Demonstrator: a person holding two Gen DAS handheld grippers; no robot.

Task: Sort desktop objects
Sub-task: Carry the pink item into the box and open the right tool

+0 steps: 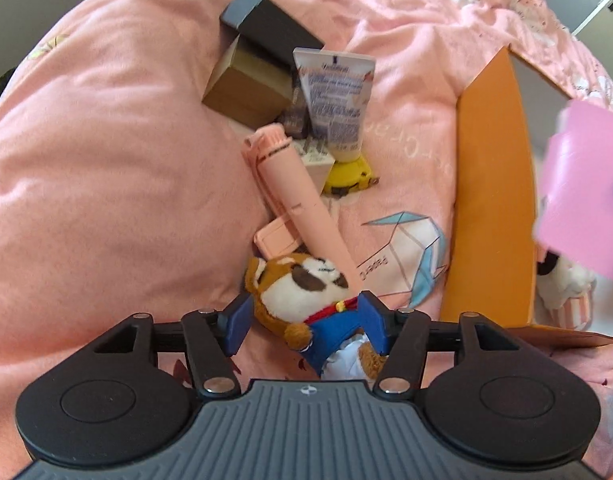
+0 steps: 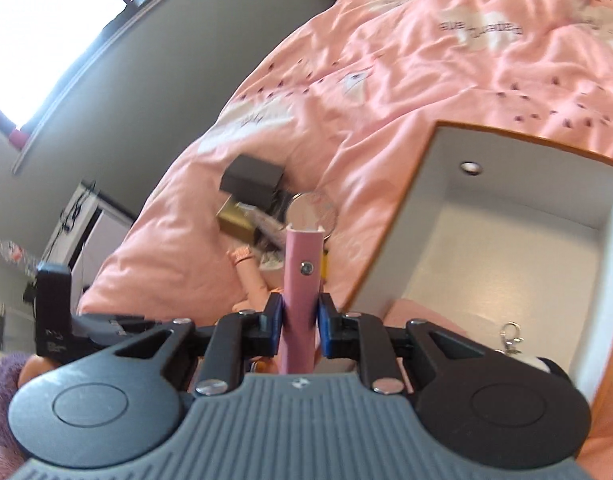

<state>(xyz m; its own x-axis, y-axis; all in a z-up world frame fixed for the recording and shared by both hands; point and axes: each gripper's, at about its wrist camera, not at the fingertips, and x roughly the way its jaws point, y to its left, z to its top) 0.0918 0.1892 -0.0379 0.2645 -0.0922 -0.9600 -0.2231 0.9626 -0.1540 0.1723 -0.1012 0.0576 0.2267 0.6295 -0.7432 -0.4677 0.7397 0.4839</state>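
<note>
— What is seen between the blue pads?
— A plush raccoon (image 1: 306, 300) in a blue vest and red collar, lying on its back on the pink bedding.

— And behind it?
— A pink tube-shaped case (image 1: 296, 196) is laid diagonally, its far end among a white cream tube (image 1: 336, 96), a yellow tape measure (image 1: 346, 176) and stacked brown and black boxes (image 1: 250, 68).

— The pink item?
— A pink folding mirror (image 2: 302, 276) is held upright beside the orange box (image 2: 506, 236).

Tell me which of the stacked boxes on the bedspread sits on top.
The dark grey box sits on top, tilted across the gold-brown box beneath it; the colours set them apart.
</note>
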